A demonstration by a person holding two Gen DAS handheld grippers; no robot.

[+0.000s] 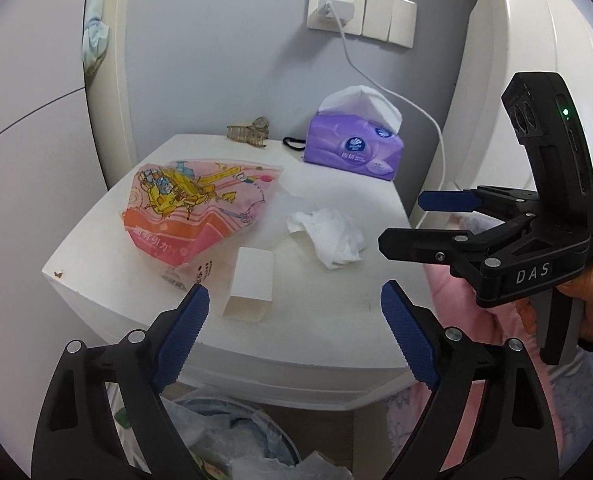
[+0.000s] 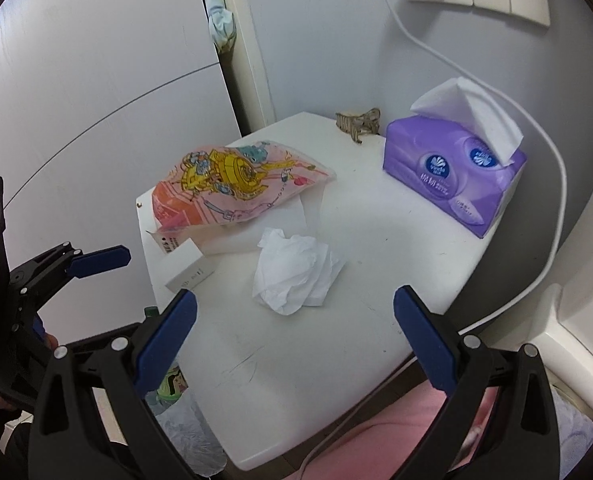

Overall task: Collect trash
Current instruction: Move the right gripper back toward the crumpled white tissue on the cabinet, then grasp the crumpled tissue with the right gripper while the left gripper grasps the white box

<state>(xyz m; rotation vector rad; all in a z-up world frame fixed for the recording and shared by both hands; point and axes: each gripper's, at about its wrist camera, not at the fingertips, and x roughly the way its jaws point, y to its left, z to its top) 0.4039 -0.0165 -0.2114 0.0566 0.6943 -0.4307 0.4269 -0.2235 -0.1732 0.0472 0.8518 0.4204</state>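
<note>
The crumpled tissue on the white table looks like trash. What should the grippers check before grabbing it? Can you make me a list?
1. Left gripper open, nothing in it: ok.
2. Right gripper open, nothing in it: ok.
3. Crumpled tissue lies free on the table, nothing on top: ok.
4. Tissue apart from the small white box and snack bag: ok.
5. Bin with a liner below the table edge: ok.
6. Room left in the bin: cannot tell.
</note>
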